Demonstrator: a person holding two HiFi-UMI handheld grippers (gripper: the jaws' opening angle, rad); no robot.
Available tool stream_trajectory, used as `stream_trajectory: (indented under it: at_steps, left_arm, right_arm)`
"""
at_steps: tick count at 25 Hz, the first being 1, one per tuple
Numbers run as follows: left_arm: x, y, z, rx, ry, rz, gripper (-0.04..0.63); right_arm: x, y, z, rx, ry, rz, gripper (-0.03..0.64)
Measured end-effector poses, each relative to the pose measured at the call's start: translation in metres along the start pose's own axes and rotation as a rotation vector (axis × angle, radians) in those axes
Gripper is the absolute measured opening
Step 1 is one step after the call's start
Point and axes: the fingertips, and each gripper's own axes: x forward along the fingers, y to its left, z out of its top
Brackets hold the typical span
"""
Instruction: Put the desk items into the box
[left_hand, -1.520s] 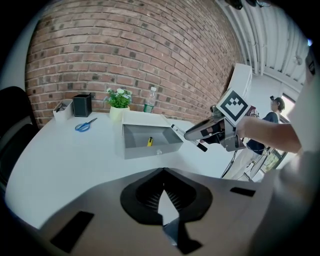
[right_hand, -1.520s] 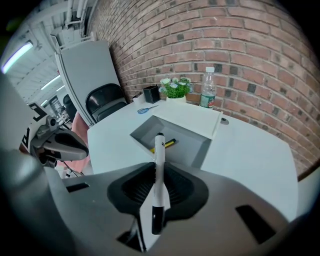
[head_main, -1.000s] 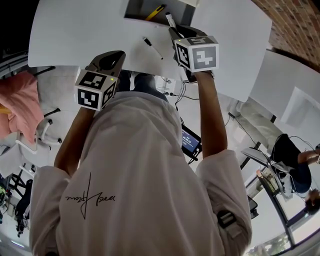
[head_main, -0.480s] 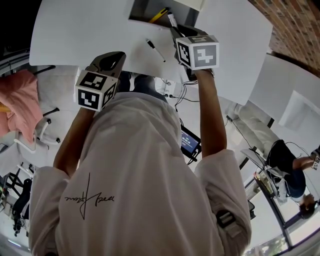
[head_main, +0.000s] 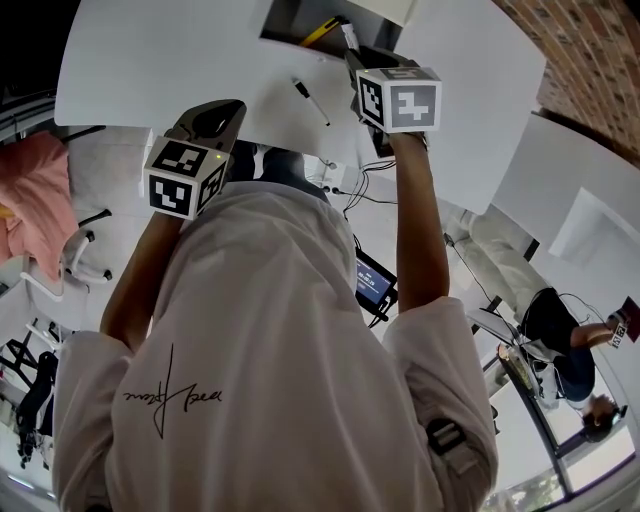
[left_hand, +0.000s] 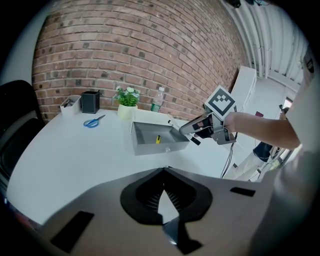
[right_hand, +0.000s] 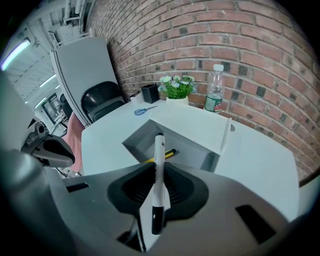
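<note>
The right gripper (right_hand: 157, 192) has its fingers closed on a white marker (right_hand: 159, 160) with a black cap. It holds the marker lengthwise between them, tip pointing over the rim of the grey box (right_hand: 141, 134). In the head view this gripper (head_main: 354, 55) is at the box's (head_main: 290, 20) near corner. A yellow pen (right_hand: 168, 154) lies inside the box. A second marker (head_main: 310, 100) lies on the white counter (head_main: 150, 60), just in front of the box. The left gripper (left_hand: 162, 197) has its fingers shut with nothing between them. It is over the counter's near edge, well apart from the box. Scissors (left_hand: 93, 121), a black holder (left_hand: 90, 102), a plant (left_hand: 127, 97) and a bottle (left_hand: 157, 100) are along the brick wall.
</note>
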Motion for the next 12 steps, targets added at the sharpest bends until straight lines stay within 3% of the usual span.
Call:
stream_trajectory:
  at_steps: [12]
  left_arm:
    - [0.002, 0.014, 0.001, -0.019, 0.008, 0.015, 0.005]
  right_arm:
    - [0.018, -0.01, 0.004, 0.012, 0.023, -0.003, 0.08]
